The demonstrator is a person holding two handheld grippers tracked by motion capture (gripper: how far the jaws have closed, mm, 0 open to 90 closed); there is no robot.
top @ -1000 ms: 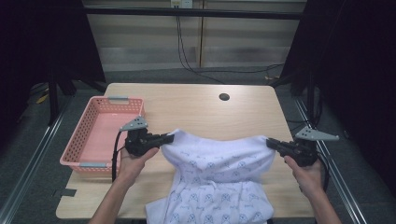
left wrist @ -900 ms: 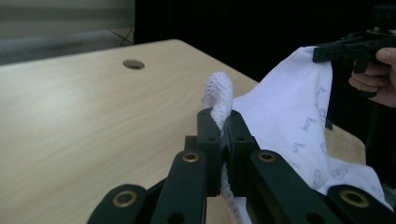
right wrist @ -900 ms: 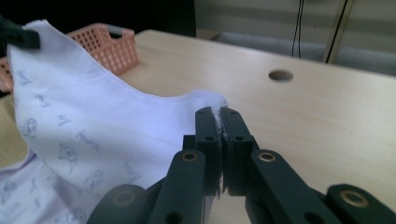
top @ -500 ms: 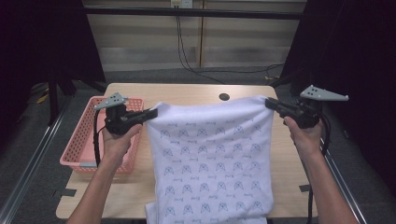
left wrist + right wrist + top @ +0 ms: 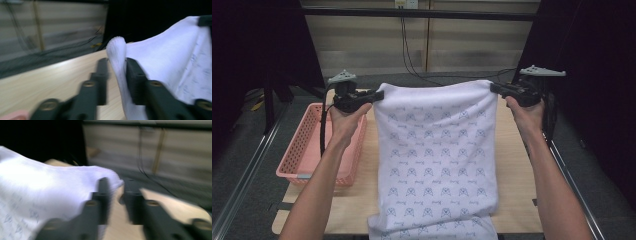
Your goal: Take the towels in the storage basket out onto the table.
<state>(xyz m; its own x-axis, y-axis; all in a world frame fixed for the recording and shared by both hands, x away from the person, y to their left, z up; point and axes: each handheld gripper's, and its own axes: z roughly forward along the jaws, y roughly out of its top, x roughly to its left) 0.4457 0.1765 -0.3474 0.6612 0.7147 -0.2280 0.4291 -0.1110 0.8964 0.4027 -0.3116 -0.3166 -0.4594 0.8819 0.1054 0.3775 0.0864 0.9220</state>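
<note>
You hold a white cloth [image 5: 437,155] stretched up between your two grippers, its top edge taut and nearly level, the rest hanging as a flat, soft sheet down to the near edge of the table [image 5: 512,165], where the bottom folds under itself. The fabric is thin and matte, printed with rows of small grey-blue marks; at the corners it bunches into thick rounded rolls.

Your left gripper [image 5: 374,95] has the left top corner between its black jaws, which have just been opening: in the left gripper view a roll of cloth [image 5: 117,57] stands in the gap against one jaw, with space beside the other. Your right gripper [image 5: 496,88] is at the right top corner, its jaws also just opening; in the right gripper view the corner [image 5: 110,178] lies by one jaw tip, but blur hides whether it is pinched.

The table is pale wood grain. A pink plastic lattice basket [image 5: 302,155] sits at its left edge, just beside the cloth, your left forearm over it. The hanging cloth hides the middle of the table
</note>
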